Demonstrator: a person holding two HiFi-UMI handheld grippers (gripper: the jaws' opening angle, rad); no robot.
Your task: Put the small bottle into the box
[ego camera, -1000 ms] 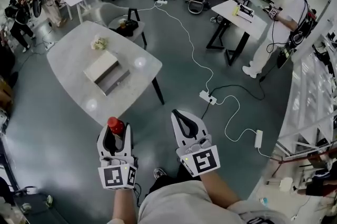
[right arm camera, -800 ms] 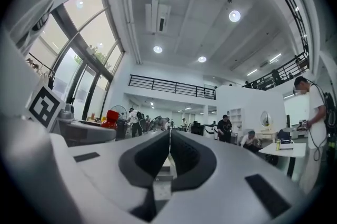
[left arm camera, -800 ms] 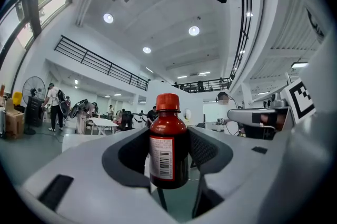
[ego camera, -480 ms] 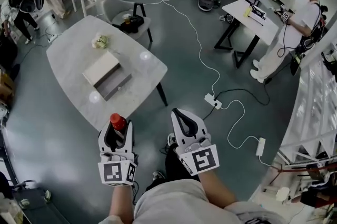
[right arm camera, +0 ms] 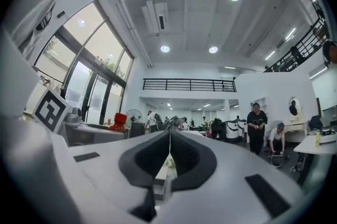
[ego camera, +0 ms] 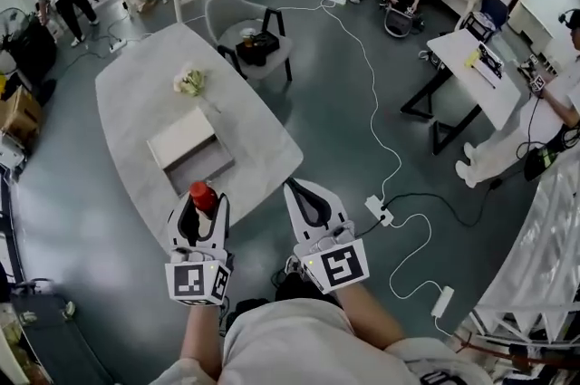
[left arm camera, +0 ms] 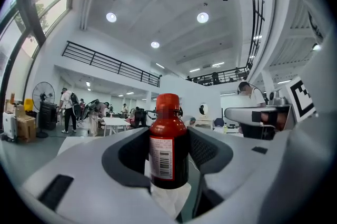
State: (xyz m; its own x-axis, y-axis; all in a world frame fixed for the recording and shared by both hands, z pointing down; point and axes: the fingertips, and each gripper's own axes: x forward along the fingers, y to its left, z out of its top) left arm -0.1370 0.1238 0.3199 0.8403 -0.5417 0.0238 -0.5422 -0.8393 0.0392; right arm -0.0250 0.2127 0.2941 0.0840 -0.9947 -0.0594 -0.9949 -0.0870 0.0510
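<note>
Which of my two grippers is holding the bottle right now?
The left gripper: its jaws clamp the small red-capped bottle. The right gripper is shut with nothing between its jaws.

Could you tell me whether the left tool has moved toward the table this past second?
Yes. The left tool, shut on the small bottle, has come forward: the cap now reaches the table's near edge, near the box.

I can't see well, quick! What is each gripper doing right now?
Left gripper: closed on the small bottle.
Right gripper: closed, holding nothing.
</note>
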